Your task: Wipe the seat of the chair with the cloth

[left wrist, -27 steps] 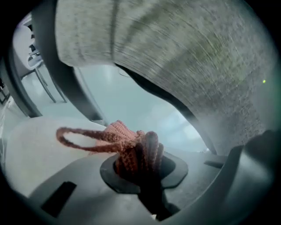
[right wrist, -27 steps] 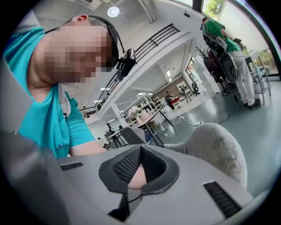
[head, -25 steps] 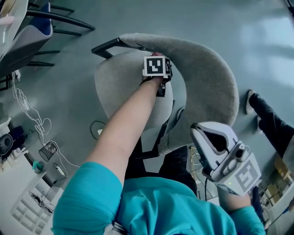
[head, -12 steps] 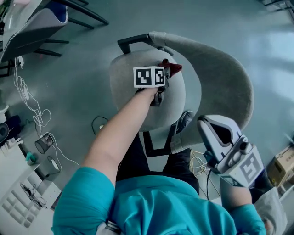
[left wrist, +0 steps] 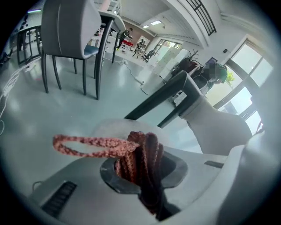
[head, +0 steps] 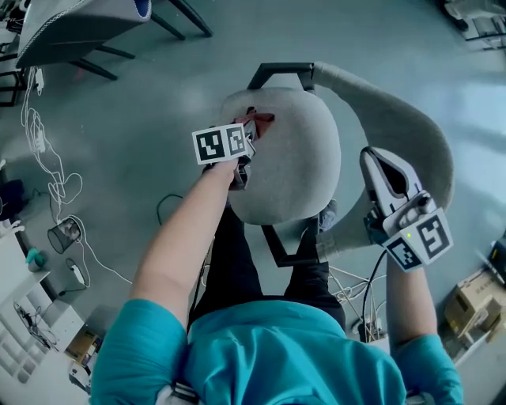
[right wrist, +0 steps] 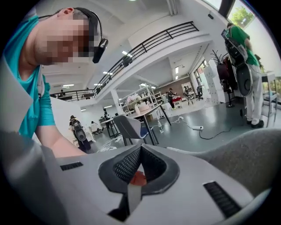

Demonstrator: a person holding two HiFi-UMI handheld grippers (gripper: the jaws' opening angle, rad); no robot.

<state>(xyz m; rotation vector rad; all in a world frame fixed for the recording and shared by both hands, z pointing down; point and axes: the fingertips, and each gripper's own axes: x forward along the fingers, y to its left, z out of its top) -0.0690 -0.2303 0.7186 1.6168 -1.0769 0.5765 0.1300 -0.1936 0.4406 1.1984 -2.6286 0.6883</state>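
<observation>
The grey chair seat [head: 296, 170] lies below me, its curved grey backrest [head: 403, 126] to the right. My left gripper [head: 249, 126] is at the seat's left edge, shut on a red knitted cloth [head: 258, 119]. In the left gripper view the cloth [left wrist: 142, 160] is bunched between the jaws of the left gripper [left wrist: 142, 154], and a loop [left wrist: 88, 146] of it sticks out left. The backrest [left wrist: 215, 127] rises beyond. My right gripper [head: 373, 156] hangs beside the backrest, off the seat. In its own view the right gripper [right wrist: 139, 151] is shut, holding nothing.
A black armrest bar [head: 281, 73] runs at the seat's far end, and the black chair base [head: 281, 245] shows below it. Another chair [head: 71, 24] stands at top left. Cables [head: 47, 178] and a cup [head: 63, 234] lie on the floor at left, cardboard boxes [head: 474, 300] at right.
The left gripper has dragged the cloth across the seat, from beside the backrest to the seat's left edge. The right gripper has come up closer to the backrest.
</observation>
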